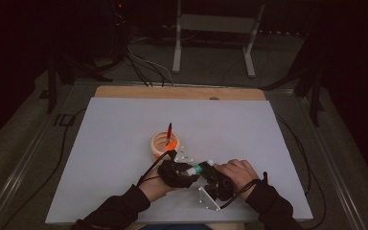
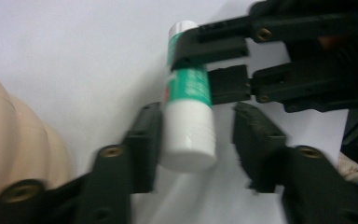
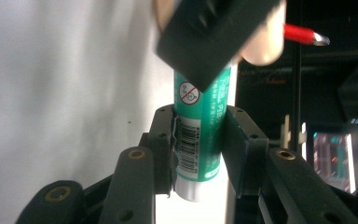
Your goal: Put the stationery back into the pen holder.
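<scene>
Glue stick shared between two grippers, low over the near table.
The green-and-white plastic glue stick (image 3: pixel 199 140) sat clamped in the right gripper (image 3: pixel 199 144); the left gripper (image 2: pixel 196 140) straddled its white cap, jaws slack, right of the peach round holder (image 1: pixel 164 143).

A pale grey table (image 1: pixel 124 124) stands in a dark room; a white frame (image 1: pixel 214 28) and cables (image 1: pixel 143 67) lie beyond.

Light: dim room, counter (image 1: pixel 124 143) lit from above.
Blur: close views soft, near jaws smeared.
Glare: white surface washes out.
</scene>
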`<state>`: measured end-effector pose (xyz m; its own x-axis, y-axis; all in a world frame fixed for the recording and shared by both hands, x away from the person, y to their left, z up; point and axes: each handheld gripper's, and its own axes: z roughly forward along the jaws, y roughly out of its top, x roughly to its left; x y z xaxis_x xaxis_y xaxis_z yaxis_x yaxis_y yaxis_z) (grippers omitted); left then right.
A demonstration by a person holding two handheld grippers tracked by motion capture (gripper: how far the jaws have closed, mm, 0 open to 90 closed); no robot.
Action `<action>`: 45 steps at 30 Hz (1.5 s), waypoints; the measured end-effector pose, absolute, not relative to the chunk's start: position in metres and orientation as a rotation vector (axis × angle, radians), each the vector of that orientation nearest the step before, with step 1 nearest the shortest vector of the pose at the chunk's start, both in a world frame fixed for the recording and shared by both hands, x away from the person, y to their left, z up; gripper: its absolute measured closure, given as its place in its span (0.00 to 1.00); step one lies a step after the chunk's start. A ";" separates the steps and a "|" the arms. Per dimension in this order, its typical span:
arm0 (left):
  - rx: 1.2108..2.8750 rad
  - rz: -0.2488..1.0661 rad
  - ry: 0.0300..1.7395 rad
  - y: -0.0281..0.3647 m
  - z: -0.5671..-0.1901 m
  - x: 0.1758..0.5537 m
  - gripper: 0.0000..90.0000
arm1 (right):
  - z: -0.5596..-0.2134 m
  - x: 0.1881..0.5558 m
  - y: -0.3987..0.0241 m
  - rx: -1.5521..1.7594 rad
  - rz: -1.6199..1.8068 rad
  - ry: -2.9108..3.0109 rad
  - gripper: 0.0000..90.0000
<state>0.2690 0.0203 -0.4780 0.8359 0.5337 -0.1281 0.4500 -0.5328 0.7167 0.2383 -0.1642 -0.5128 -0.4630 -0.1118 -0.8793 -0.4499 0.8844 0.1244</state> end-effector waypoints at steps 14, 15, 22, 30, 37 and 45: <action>2.066 0.257 0.661 0.047 -0.463 0.259 0.36 | -0.496 0.262 -0.183 0.013 0.651 2.189 0.74; 2.049 0.258 0.660 0.050 -0.461 0.258 0.34 | -0.494 0.263 -0.184 0.030 0.667 2.196 0.74; 1.982 0.244 0.654 0.069 -0.452 0.255 0.21 | -0.479 0.268 -0.189 0.259 0.856 2.260 0.74; 1.945 0.260 0.674 0.088 -0.449 0.254 0.08 | -0.462 0.274 -0.196 0.438 1.055 2.290 0.74; 1.957 0.292 0.669 0.103 -0.447 0.252 0.00 | -0.449 0.278 -0.199 0.586 1.218 2.300 0.74; 1.914 0.334 0.695 0.126 -0.452 0.249 0.00 | -0.436 0.283 -0.195 0.683 1.383 2.298 0.74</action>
<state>0.2490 0.1259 -0.4517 0.7943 0.6029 -0.0753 0.3173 -0.3059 0.8976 0.2826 -0.1950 -0.4363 -0.8133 0.5782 -0.0654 0.2128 0.4003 0.8913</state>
